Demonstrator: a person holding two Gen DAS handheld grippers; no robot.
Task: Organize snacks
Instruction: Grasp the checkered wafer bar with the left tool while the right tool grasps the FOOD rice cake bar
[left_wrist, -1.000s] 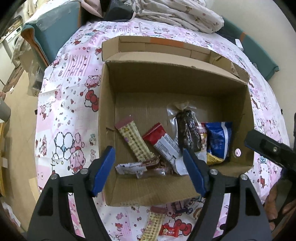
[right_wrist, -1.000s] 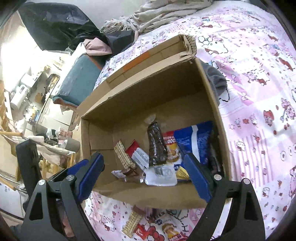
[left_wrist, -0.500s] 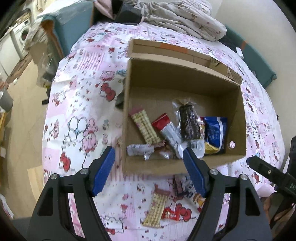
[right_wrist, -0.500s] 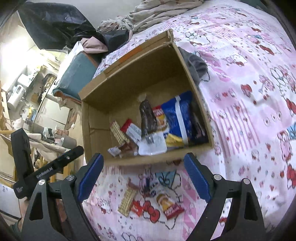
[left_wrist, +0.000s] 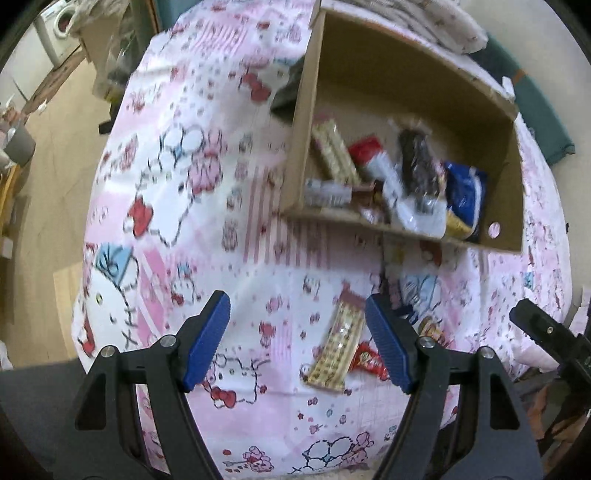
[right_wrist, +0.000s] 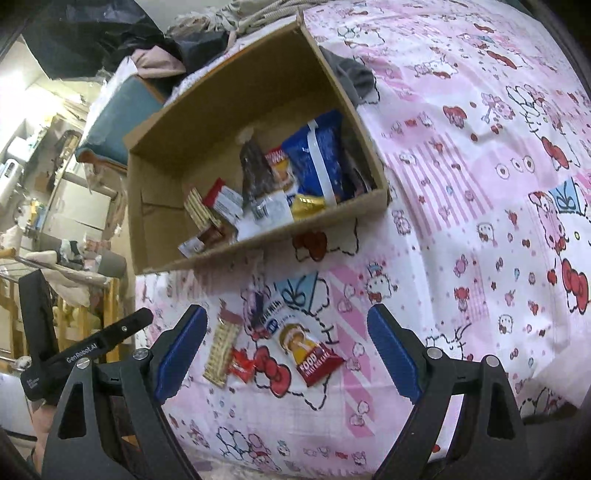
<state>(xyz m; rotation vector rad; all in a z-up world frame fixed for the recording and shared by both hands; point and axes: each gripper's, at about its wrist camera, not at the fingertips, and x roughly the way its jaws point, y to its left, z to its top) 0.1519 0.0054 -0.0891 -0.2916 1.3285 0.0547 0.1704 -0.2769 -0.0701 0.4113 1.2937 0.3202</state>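
Landmark: cardboard box (right_wrist: 258, 243) on the pink cartoon-print sheet (right_wrist: 461, 184); inside it lie several packets, a blue bag (right_wrist: 317, 155) among them; just outside its near wall lie a wafer bar (right_wrist: 221, 349), a small red packet (right_wrist: 242, 367) touching the bar, and a red-ended snack pouch (right_wrist: 306, 350); left gripper (left_wrist: 297, 341) spread, empty, the wafer bar between its fingers; right gripper (right_wrist: 286, 352) spread wide, empty, above these three.

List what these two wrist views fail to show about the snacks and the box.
- Small red packet: left view, partly behind the left gripper's finger.
- Snacks in the cardboard box: left view, motion blur; labels unreadable.
- Box's near corner: right view, near wall hides the floor there.
- Blue-and-white packet: print too small.
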